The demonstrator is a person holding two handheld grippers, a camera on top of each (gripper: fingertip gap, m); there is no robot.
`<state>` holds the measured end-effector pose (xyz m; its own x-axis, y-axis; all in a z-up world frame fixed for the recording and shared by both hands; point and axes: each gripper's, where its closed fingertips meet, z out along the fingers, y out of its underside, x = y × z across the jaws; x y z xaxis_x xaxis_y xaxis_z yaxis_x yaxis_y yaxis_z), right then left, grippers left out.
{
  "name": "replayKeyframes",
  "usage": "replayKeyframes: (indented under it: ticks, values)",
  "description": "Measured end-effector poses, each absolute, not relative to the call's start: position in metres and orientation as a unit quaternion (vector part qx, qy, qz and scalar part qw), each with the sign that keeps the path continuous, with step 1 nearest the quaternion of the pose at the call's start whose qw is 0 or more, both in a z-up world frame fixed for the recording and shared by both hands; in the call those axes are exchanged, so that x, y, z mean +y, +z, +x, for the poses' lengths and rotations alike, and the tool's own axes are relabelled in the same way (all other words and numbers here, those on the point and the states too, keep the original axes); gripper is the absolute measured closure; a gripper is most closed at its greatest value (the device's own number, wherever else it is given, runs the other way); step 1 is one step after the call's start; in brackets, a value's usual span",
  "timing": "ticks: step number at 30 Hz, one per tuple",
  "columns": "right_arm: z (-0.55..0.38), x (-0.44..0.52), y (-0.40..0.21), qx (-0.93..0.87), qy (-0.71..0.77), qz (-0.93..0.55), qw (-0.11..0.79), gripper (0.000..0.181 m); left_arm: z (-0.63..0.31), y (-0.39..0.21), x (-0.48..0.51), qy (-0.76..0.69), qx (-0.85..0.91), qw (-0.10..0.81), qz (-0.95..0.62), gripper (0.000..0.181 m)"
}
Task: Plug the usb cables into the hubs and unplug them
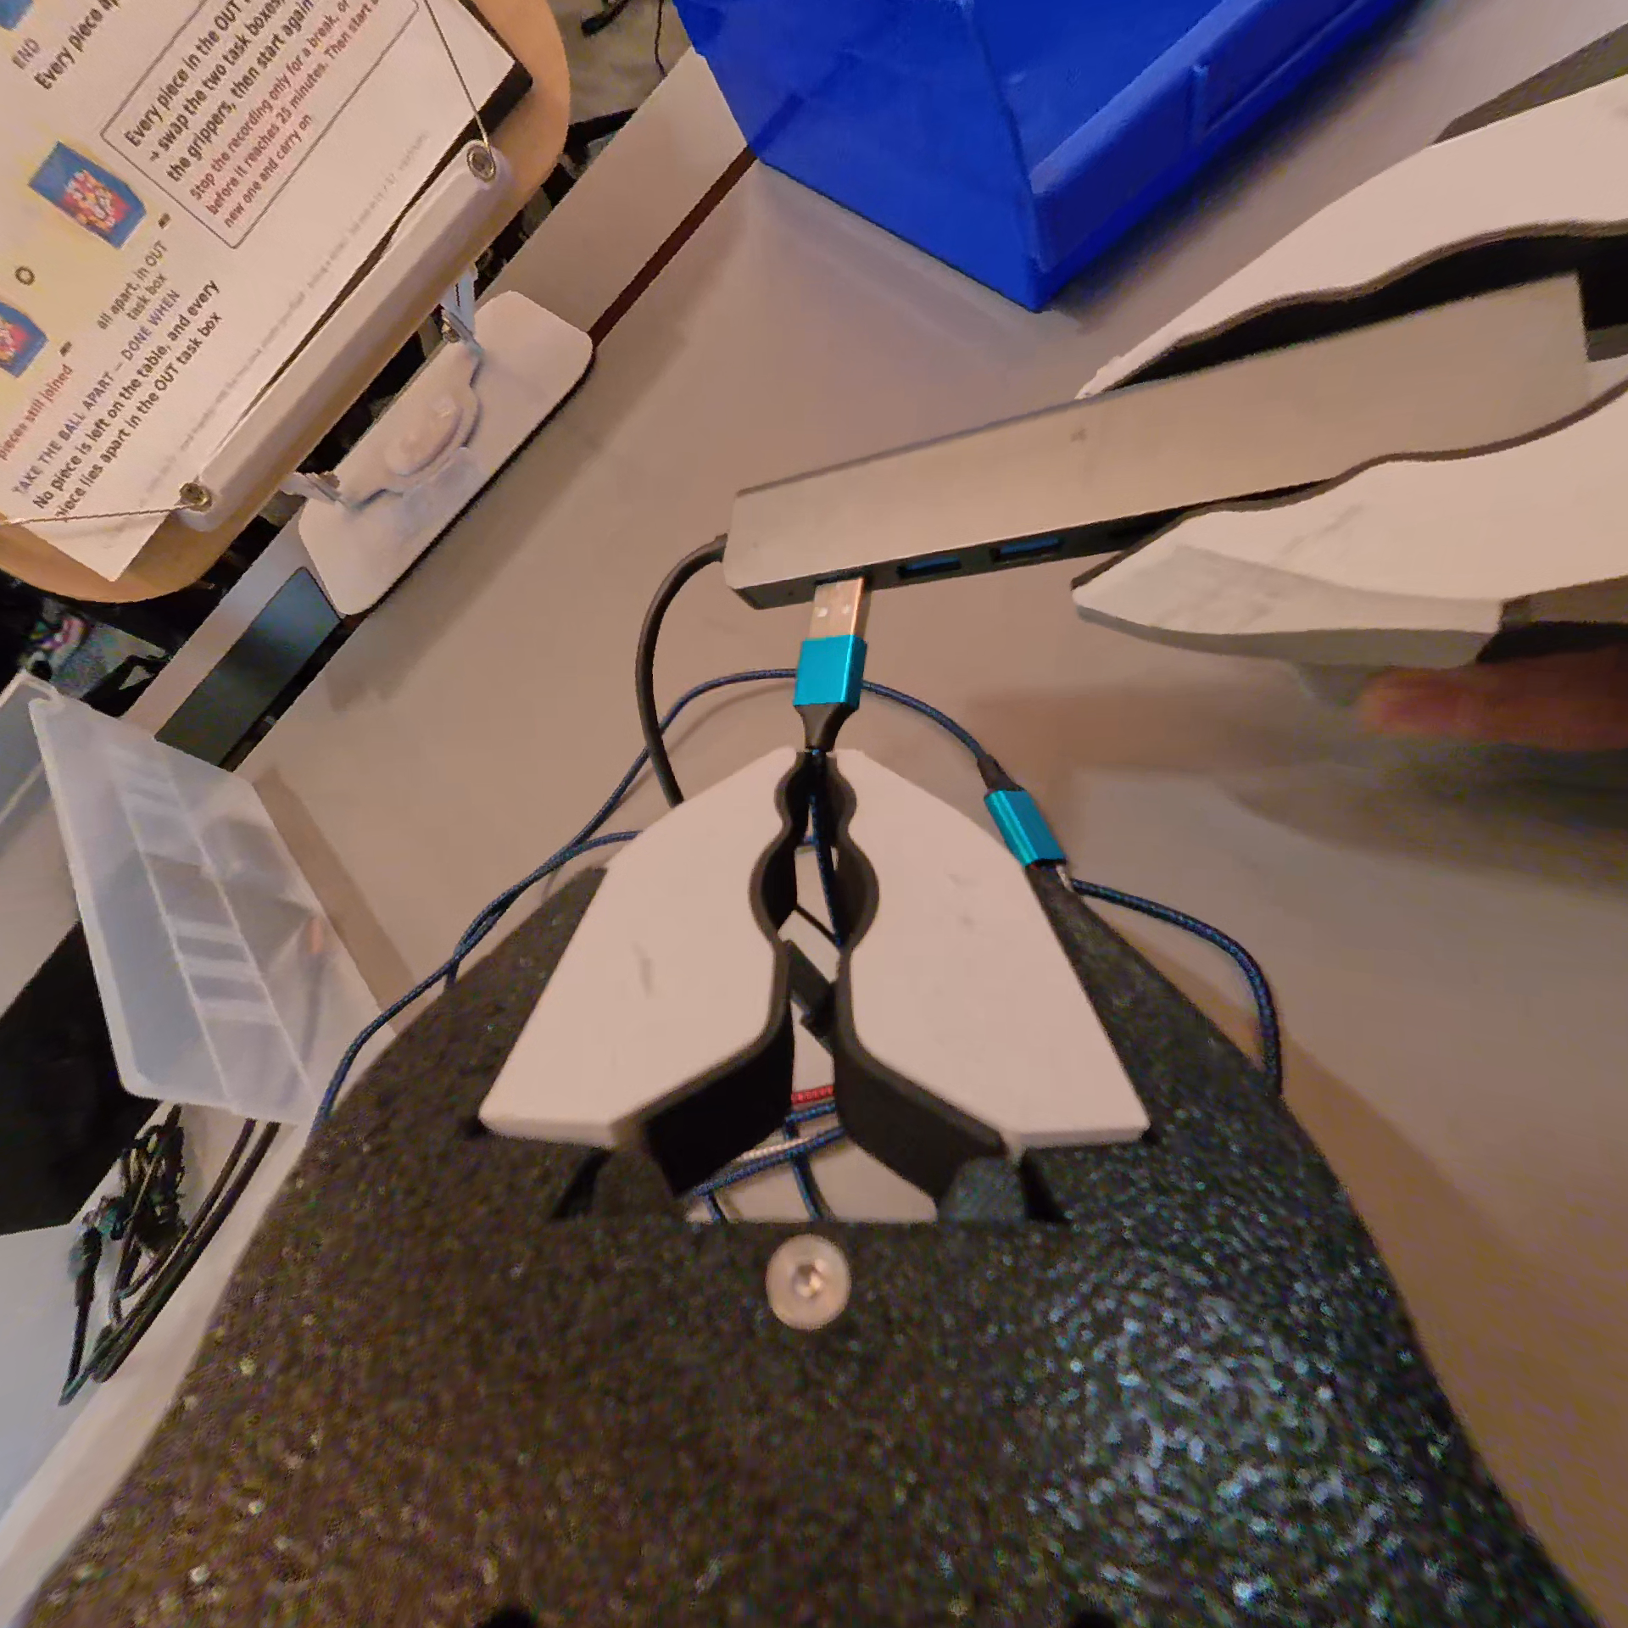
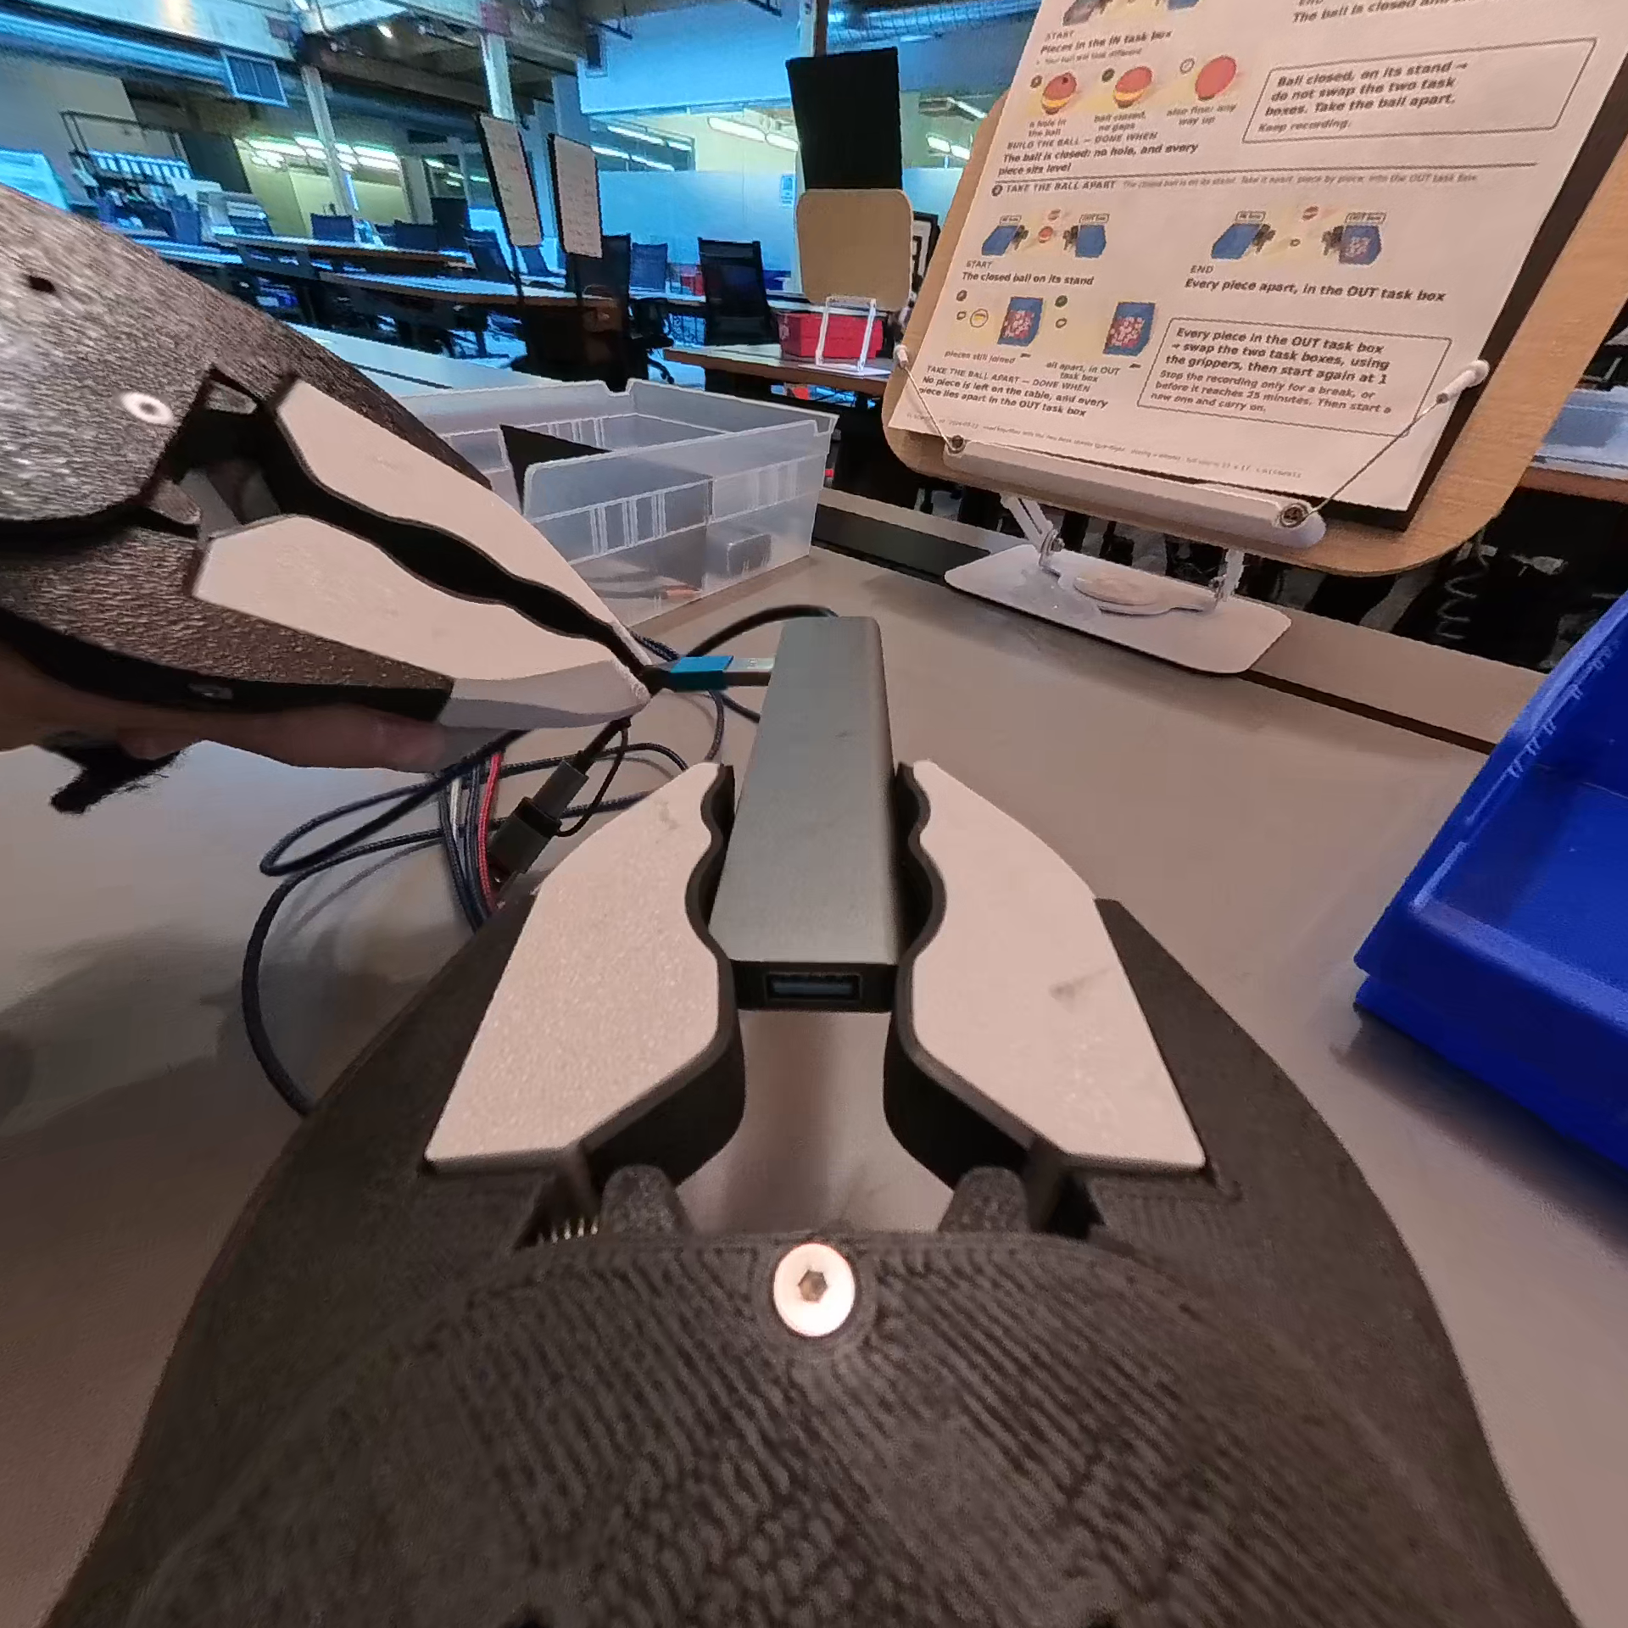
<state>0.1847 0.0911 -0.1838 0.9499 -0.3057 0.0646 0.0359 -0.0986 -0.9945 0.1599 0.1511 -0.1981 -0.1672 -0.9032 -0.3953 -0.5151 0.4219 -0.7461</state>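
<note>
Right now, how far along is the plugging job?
Done: right claw holds the hub off the table. In hand: left claw pinches the cable behind the teal plug, whose metal tip is at the end port, mostly exposed. Left: seating it, the second teal plug, then unplugging.

Left hand-held gripper (image 1: pixel 815 766): speckled black body, 2 pale grey fingers, silver hex screw.

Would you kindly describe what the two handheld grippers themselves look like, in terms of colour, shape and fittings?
Both match. The left gripper and the right gripper each have a rough, speckled black body, wide and rounded, with a silver hex screw at its centre. Each carries two flat, pale grey fingers with wavy black inner edges, tapering towards the tips. No sleeves or gripper cables show.
</note>
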Motion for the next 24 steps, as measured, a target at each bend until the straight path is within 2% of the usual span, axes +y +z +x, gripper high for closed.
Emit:
replayKeyframes:
  ticks: [15,24]
  values:
    - [0.184,0.092,-0.185,0.089,-0.134,-0.735,0.659,0.147,0.163,-0.198,0.148,-0.221,0.723,0.443,-0.481,0.179]
    - [0.191,0.087,-0.180,0.116,-0.089,-0.716,0.682,0.146,0.169,-0.189,0.136,-0.396,0.688,0.391,-0.466,0.175]
